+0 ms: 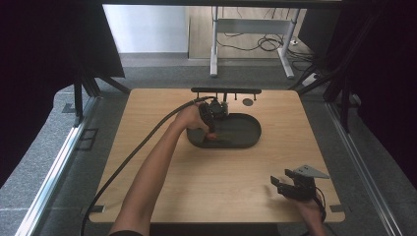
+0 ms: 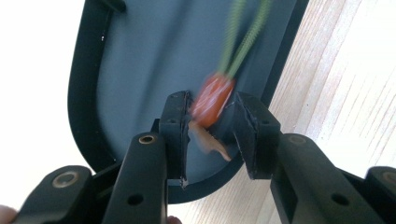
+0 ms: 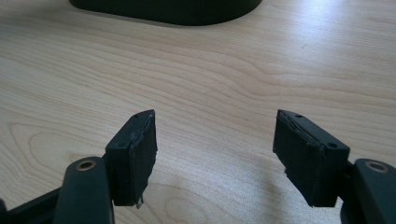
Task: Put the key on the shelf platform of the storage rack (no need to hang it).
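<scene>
Left tool (image 2: 212, 116), jaws apart around a blurred carrot (image 2: 212, 100) over the tray (image 2: 88, 93); it may slip. Right tool (image 3: 215, 140) wide open, empty.

Orange piece (image 2: 212, 100): blurring between the left gripper (image 2: 212, 128) jaws, so contact with the pads is staying unclear.
Green strands (image 2: 243, 39): smearing, running past the top edge beyond the fingertips.
Dark oval tray (image 3: 168, 11): being cropped by the top edge, well beyond the right gripper (image 3: 215, 154) fingertips.
</scene>
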Motion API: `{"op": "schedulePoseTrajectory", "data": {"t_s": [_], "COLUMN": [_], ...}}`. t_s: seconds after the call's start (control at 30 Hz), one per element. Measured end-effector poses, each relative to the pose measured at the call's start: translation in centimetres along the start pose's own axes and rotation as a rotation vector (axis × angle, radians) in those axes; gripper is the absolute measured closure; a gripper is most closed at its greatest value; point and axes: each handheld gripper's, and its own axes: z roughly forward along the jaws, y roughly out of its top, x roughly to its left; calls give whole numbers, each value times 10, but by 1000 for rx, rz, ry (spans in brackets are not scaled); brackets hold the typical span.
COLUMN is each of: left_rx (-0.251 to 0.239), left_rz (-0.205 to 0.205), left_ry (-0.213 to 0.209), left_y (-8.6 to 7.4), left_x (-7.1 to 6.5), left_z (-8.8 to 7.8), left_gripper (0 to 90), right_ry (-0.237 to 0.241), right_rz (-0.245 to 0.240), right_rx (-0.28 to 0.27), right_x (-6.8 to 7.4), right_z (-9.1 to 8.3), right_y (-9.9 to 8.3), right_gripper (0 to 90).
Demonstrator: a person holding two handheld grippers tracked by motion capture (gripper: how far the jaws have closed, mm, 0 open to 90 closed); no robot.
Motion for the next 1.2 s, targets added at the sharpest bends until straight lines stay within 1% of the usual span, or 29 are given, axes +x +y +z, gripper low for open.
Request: {"op": "schedulePoseTrajectory", "data": {"t_s": [0.17, 0.27, 0.3, 0.4, 0.53, 0.57, 0.6, 0.67, 0.73, 0.77, 0.8, 0.83, 0.93, 1.0, 1.07, 1.13, 1.17, 1.2], "left_rx": [-8, -31, -31, -69, -108, -108, -129, -150, -165, -170, -170, -182, -205, -218, -231, -251, -251, -254], "left_rz": [-8, -14, -14, -18, -24, -24, -30, -36, -41, -37, -37, -28, -21, -26, -26, -34, -34, -36], "left_ry": [-2, -4, -4, -14, -8, -8, -2, -5, -7, -8, -8, -7, 0, 2, 11, 14, 14, 16], "left_y": [-6, -10, -10, -17, -22, -22, -25, -28, -31, -33, -33, -38, -45, -51, -58, -65, -65, -72], "left_x": [2, 1, 1, -2, -5, -5, -8, -11, -14, -16, -16, -20, -27, -31, -35, -39, -39, -44], "left_z": [-4, -8, -8, -17, -29, -29, -33, -37, -40, -41, -41, -45, -53, -58, -64, -68, -68, -70], "left_gripper": [639, 615, 605, 571, 505, 484, 461, 429, 398, 389, 381, 377, 369, 364, 359, 357, 355, 352], "right_ry": [0, 2, 2, 1, 3, 3, 4, 4, 6, 6, 6, 6, 7, 9, 10, 11, 11, 12], "right_rz": [-3, -2, -3, -4, -11, -11, -14, -14, -9, -10, -10, -11, -16, -12, -19, -23, -23, -24], "right_rx": [2, 2, 1, 0, 5, 5, 8, 8, 9, 9, 10, 9, 4, 3, 1, 2, 2, 3], "right_x": [1, 2, 2, 2, 3, 3, 4, 4, 5, 4, 4, 4, 3, 3, 3, 5, 5, 5], "right_z": [0, 1, 1, 1, 1, 1, 2, 2, 2, 3, 3, 3, 4, 4, 4, 4, 4, 4], "right_y": [0, 0, 0, 0, 1, 1, 1, 1, 1, 1, 1, 1, 2, 3, 3, 3, 3, 3], "right_gripper": [308, 308, 308, 308, 308, 308, 308, 308, 308, 308, 308, 308, 308, 308, 308, 308, 308, 308]}}
